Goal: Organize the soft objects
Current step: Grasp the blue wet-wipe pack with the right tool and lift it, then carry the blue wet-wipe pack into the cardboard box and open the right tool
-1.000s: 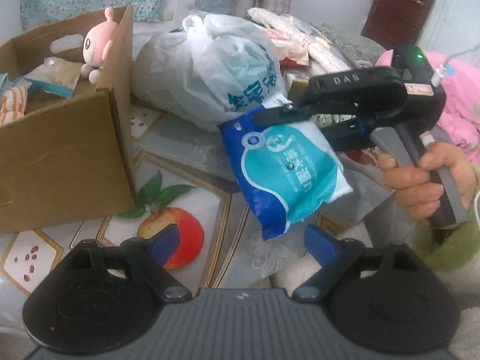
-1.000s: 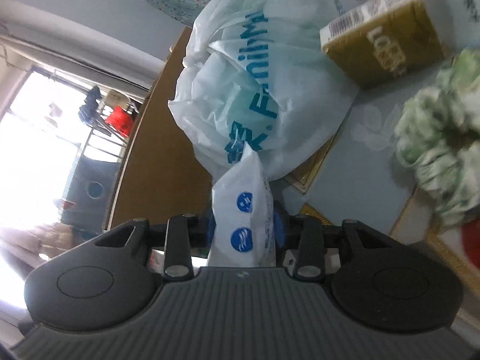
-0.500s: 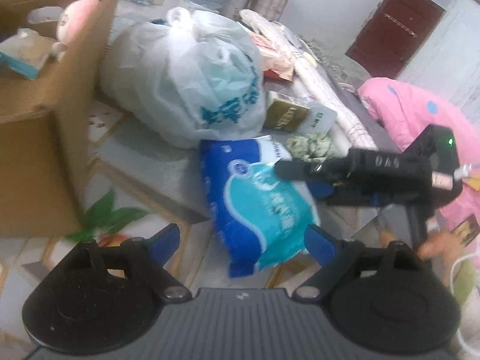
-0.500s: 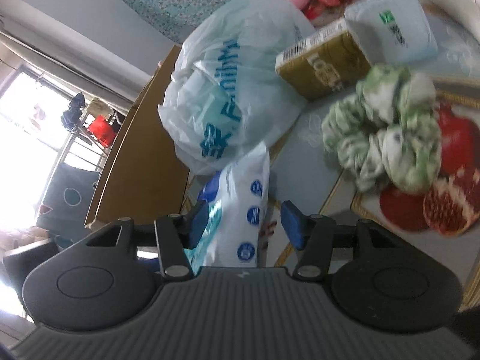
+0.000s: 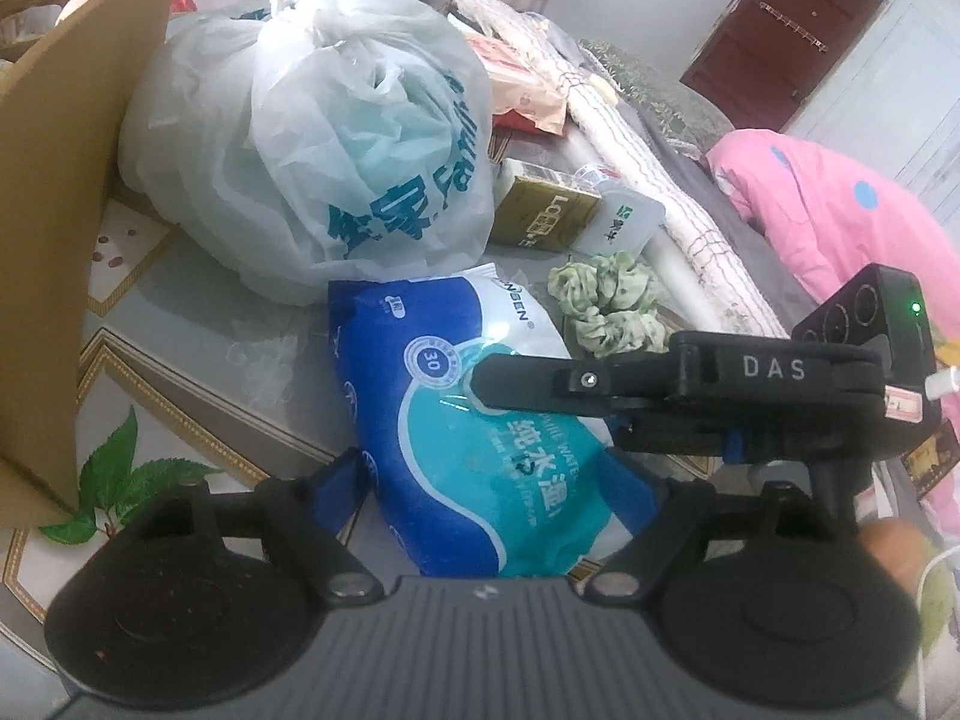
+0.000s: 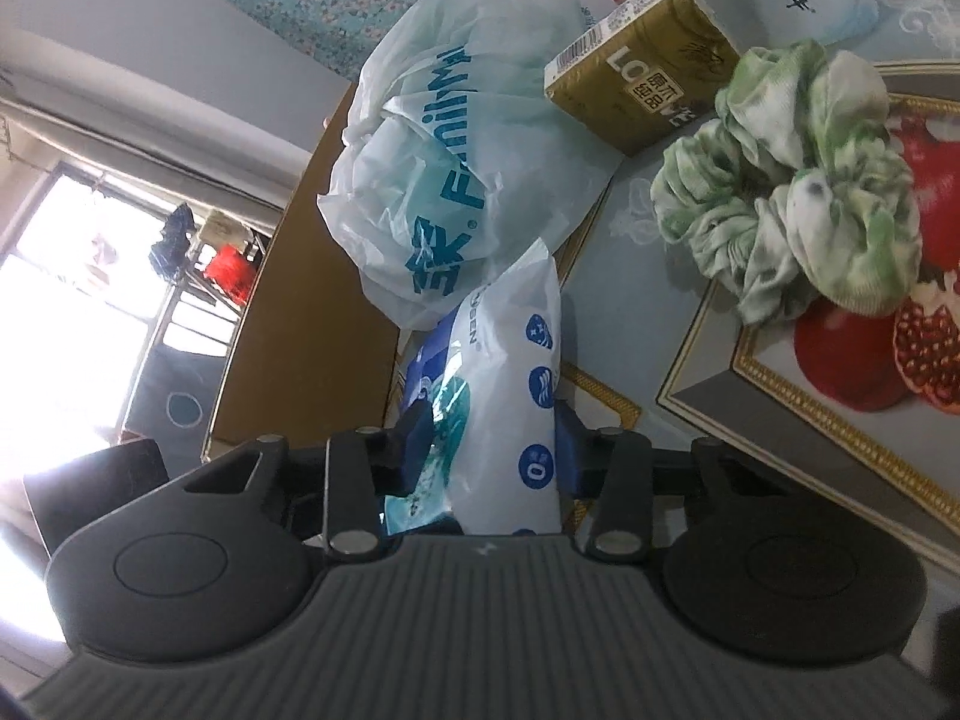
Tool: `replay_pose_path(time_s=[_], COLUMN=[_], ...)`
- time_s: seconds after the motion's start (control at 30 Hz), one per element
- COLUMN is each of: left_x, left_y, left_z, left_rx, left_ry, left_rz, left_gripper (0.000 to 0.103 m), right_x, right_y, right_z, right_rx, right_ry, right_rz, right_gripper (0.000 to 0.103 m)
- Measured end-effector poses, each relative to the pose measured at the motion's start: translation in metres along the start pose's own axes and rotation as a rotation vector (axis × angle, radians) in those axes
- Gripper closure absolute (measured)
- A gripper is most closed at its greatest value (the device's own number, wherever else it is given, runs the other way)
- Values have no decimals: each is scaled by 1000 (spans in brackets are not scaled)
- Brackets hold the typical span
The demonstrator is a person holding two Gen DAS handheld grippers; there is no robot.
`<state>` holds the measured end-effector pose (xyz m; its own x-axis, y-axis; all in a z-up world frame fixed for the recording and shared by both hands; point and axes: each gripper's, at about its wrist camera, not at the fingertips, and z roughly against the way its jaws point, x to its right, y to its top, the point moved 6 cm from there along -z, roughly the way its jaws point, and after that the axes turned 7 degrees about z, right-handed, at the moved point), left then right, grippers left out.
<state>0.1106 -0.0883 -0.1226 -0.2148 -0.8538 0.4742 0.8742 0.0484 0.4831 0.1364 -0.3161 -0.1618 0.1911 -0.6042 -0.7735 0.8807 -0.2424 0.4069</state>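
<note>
A blue and white wet-wipe pack (image 5: 480,438) lies on the patterned table. My left gripper (image 5: 510,492) is open with its blue fingers on either side of the pack's near end. My right gripper (image 6: 489,438) holds the same pack (image 6: 510,396) between its fingers; in the left wrist view its black body (image 5: 690,396) reaches in from the right over the pack. A green and white scrunchie (image 5: 606,306) lies just behind the pack, also in the right wrist view (image 6: 798,204). A cardboard box (image 5: 54,228) stands at the left.
A tied white plastic bag (image 5: 324,144) sits behind the pack, also in the right wrist view (image 6: 456,138). A gold tissue box (image 5: 540,216) and a small white pack (image 5: 624,222) lie behind the scrunchie. A pink quilt (image 5: 840,204) is at the right.
The right gripper has lowered the wipe pack from the air onto the table. It opened half a second ago and has closed in on the pack again. The left gripper has moved in around the pack.
</note>
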Motion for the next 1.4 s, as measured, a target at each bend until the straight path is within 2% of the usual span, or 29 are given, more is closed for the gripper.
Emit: replay_pose_path(time_s=[0.2,0.47,0.6,0.77,0.9,1.0,1.17,1.27,1.33,1.4], left_x=[9,18,6,-28,-73,-112,-167,-192,-207,-217], left_y=[0,29,55,83,105,126,152,162,163,161], left_z=[21,86,124,167,186,186,173,155,145,143], left_rx=[32,216,302,387,377,325,253,202,168,157], left_ry=[9,51,85,165,224,251,251,304,341,359], left_rz=[-19,-43,-23,20,76,147,261,274,284,291], left_gripper=[21,21,21,21,21,21,21,22,22,22], right_x=[-18,-92,-140,-195,-234,-255,-269,-270,-267,-260], right_y=[0,38,66,93,107,111,117,115,117,116], right_z=[8,13,-3,-50,-109,-154,-209,-231,-240,-241], right_rx=[34,87,80,7,-85,-138,-158,-155,-155,-148], right_ry=[21,109,165,209,214,181,98,17,-32,-30], right_rz=[16,186,272,324,342,375,406,449,467,479], right_gripper=[63,63,63,63,63,63,62,55,42,42])
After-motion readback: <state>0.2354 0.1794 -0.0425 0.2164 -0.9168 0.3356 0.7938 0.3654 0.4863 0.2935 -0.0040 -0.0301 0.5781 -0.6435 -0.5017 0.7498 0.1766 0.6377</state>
